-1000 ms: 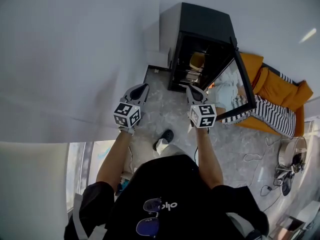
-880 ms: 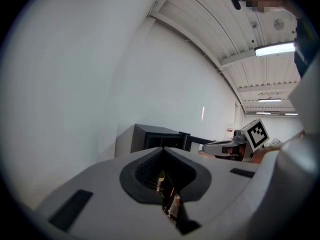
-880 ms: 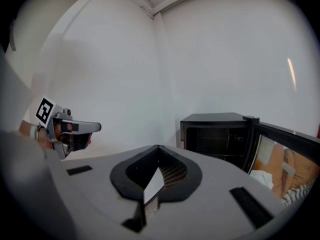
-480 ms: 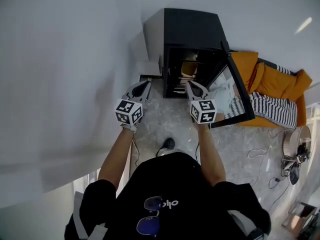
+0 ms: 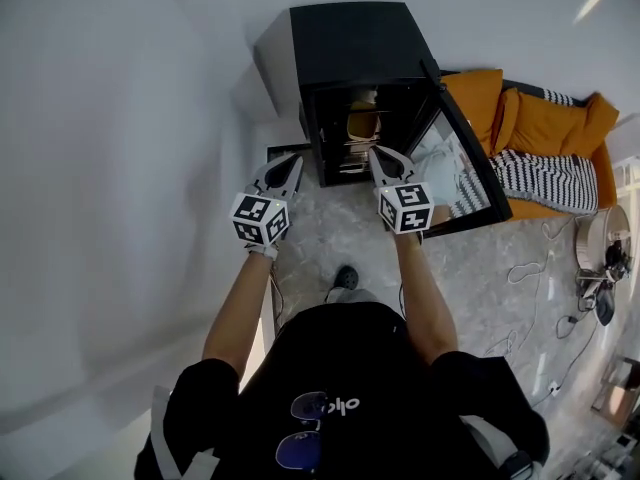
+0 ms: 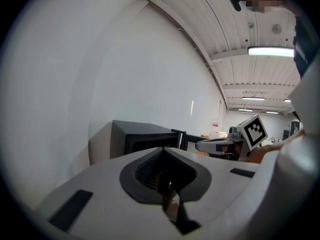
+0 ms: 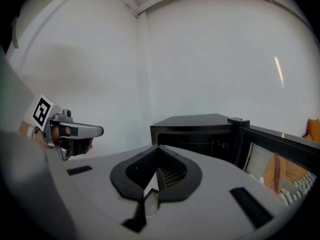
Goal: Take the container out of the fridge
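A black mini fridge [image 5: 360, 43] stands on the floor against the white wall, its glass door [image 5: 465, 163] swung open to the right. On a shelf inside sits a yellowish container [image 5: 362, 125], partly hidden by the frame. My left gripper [image 5: 290, 161] hovers in front of the fridge's lower left corner, jaws together and empty. Level with it, my right gripper [image 5: 378, 155] is shut on nothing just before the open front, short of the container. The fridge [image 6: 142, 136] appears beyond the left gripper [image 6: 162, 151], and the fridge [image 7: 200, 129] also lies ahead of the right gripper [image 7: 157, 156].
Orange cushions [image 5: 540, 118] and a striped cloth [image 5: 545, 178] lie right of the open door. Cables [image 5: 530, 268] trail over the marbled floor, with a metal object [image 5: 600, 248] at the far right. A dark shoe [image 5: 346, 276] is near my feet. The wall [image 5: 120, 168] closes the left side.
The fridge has shifted left and up in the head view, and both grippers now sit closer to its open front. Both stay shut and empty.
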